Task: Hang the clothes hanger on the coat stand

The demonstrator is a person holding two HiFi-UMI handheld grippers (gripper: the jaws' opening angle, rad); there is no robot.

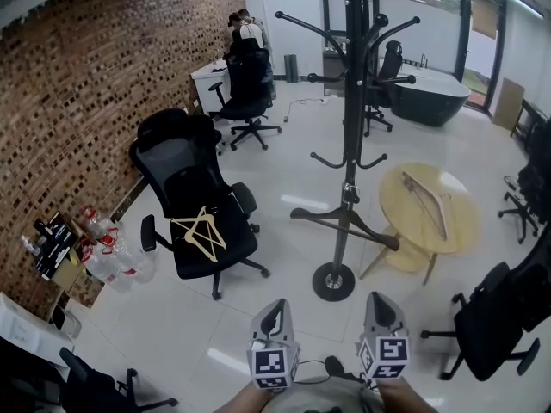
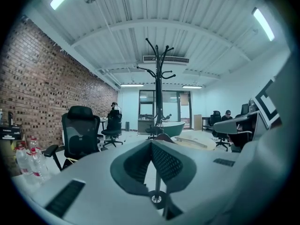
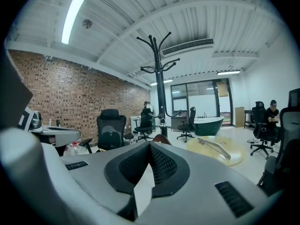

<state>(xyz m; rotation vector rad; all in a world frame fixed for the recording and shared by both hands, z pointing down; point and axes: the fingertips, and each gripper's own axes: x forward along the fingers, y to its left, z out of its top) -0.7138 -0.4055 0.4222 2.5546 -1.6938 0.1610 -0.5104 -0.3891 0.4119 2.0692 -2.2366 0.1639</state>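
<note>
The black coat stand rises in the middle of the room, with a dark hanger low on its pole. A light wooden hanger lies on the seat of a black office chair. Another hanger lies on the round yellow table. My left gripper and right gripper are held side by side at the bottom, short of the stand's base, both shut and empty. In the left gripper view the gripper points at the stand. The right gripper faces the stand too.
A brick wall runs along the left, with water bottles on the floor beside it. More office chairs stand at the back and right. People are at the back by a desk. A dark bathtub stands far right.
</note>
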